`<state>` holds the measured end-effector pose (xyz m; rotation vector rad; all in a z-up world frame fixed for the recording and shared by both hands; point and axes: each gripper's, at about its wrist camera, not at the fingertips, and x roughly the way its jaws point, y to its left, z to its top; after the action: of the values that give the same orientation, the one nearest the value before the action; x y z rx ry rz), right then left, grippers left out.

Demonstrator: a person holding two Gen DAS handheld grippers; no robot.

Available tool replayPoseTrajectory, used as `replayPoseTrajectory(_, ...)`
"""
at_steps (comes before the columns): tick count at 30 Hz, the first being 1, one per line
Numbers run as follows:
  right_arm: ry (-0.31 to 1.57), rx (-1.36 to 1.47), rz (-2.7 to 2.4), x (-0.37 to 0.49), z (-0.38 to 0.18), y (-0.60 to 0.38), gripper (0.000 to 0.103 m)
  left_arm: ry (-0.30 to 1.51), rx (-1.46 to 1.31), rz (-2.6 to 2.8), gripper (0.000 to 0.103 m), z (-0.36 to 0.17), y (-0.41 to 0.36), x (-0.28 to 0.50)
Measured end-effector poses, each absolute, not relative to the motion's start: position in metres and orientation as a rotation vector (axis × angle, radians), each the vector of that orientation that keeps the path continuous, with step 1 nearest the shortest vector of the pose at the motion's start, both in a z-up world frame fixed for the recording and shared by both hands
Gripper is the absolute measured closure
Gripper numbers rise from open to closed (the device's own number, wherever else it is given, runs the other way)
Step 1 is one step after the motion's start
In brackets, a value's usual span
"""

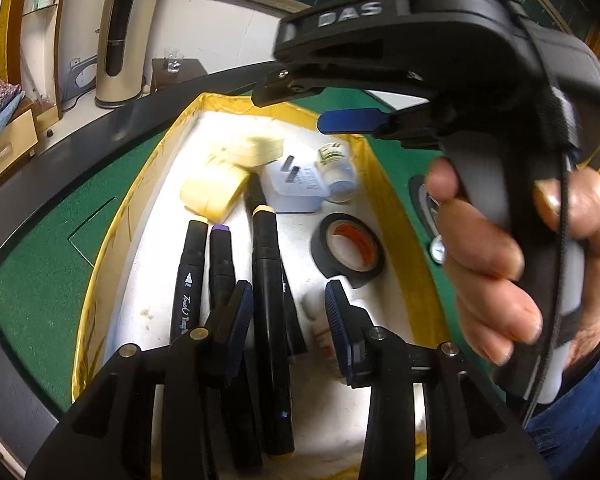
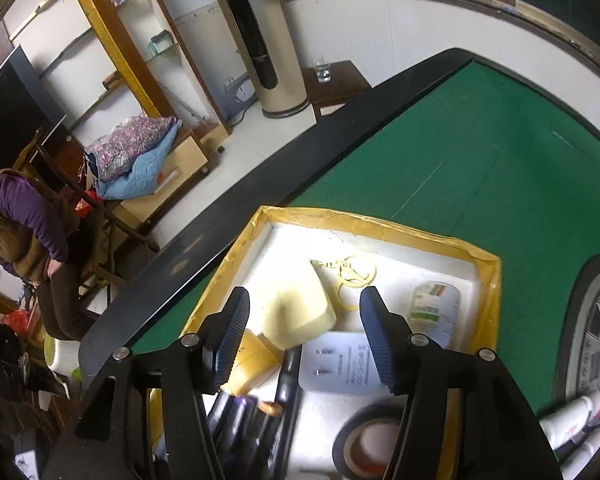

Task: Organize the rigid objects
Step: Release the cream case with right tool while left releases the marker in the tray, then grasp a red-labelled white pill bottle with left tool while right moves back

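Observation:
A white tray with yellow taped rim [image 1: 384,184] [image 2: 380,224] lies on the green table. In it are several black markers [image 1: 266,280] [image 2: 256,420], a black tape roll [image 1: 350,246] [image 2: 364,444], a white plug adapter [image 1: 298,192] [image 2: 340,364], a small white bottle [image 1: 336,166] [image 2: 436,308], cream blocks [image 1: 214,192] [image 2: 300,316] and a key ring [image 2: 356,272]. My left gripper [image 1: 288,308] is open, its fingers either side of one marker, just above it. My right gripper [image 2: 304,328] is open and empty above the tray. It shows in the left wrist view [image 1: 460,80], held by a hand.
The green felt table [image 2: 460,152] has a black raised edge [image 2: 260,168]. A round grey disc [image 2: 596,340] and white tubes [image 2: 572,428] lie right of the tray. A seated person [image 2: 28,232], shelves and a tower fan [image 2: 260,32] stand beyond the table.

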<state>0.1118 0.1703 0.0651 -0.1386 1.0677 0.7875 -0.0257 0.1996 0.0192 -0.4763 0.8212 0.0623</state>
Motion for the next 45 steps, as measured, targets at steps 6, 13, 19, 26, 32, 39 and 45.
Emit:
replayPoseTrajectory(6,1.038,-0.039,0.82,0.084,0.084,0.129,0.05,0.799,-0.464,0.04,0.066,0.037,0.186,-0.035)
replayPoseTrajectory(13,1.004,0.099,0.841,0.051,0.094,0.056,0.05,0.791,-0.409,-0.008,0.066,0.056,0.151,-0.038)
replayPoseTrajectory(19,1.007,0.17,0.797,0.038,0.094,-0.014,0.05,0.802,-0.331,-0.06,0.066,0.066,0.119,-0.035)
replayPoseTrajectory(26,0.968,0.239,0.627,0.02,0.087,-0.137,0.05,0.827,-0.165,-0.153,0.066,0.085,0.071,-0.004)
replayPoseTrajectory(32,0.939,0.365,0.512,0.035,0.065,-0.21,0.051,0.9,-0.019,-0.224,0.047,0.086,0.03,0.055)
replayPoseTrajectory(39,0.922,0.446,0.504,0.042,0.057,-0.242,0.051,0.996,0.137,-0.284,0.047,0.061,-0.002,0.118)
replayPoseTrajectory(45,0.92,0.517,0.496,0.046,0.053,-0.261,0.051,1.045,0.239,-0.286,0.047,0.036,-0.019,0.144)
